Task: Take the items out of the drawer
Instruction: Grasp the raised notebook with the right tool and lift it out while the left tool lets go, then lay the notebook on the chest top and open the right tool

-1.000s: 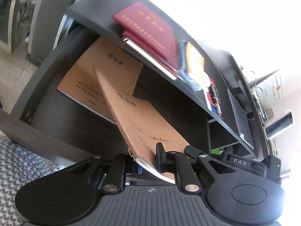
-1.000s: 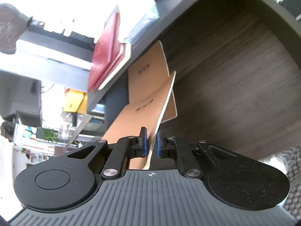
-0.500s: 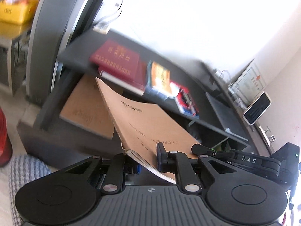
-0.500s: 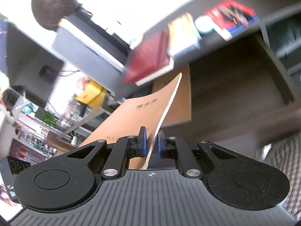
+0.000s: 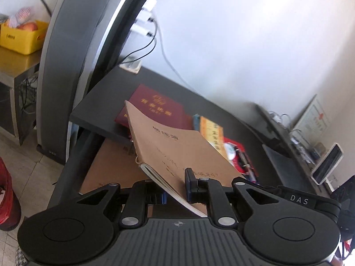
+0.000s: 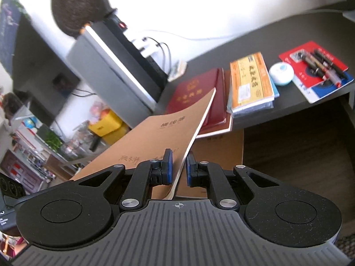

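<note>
Both grippers hold one brown kraft notebook (image 5: 177, 148), also in the right wrist view (image 6: 155, 141), lifted above the open dark drawer (image 6: 299, 150). My left gripper (image 5: 175, 190) is shut on its spine edge. My right gripper (image 6: 178, 170) is shut on its other edge. A second brown notebook (image 5: 111, 168) lies flat in the drawer; in the right wrist view it (image 6: 221, 153) sits under the desk edge.
On the dark desktop (image 6: 255, 44) lie red booklets (image 6: 199, 88), a yellow packet (image 6: 250, 79), a white round case (image 6: 281, 73) and pens on a red-blue card (image 6: 317, 71). A monitor (image 6: 115, 66) stands at the back left. A phone (image 5: 327, 166) stands at right.
Both grippers have risen with the notebook, from inside the drawer to above desk level. The desktop items now show from above.
</note>
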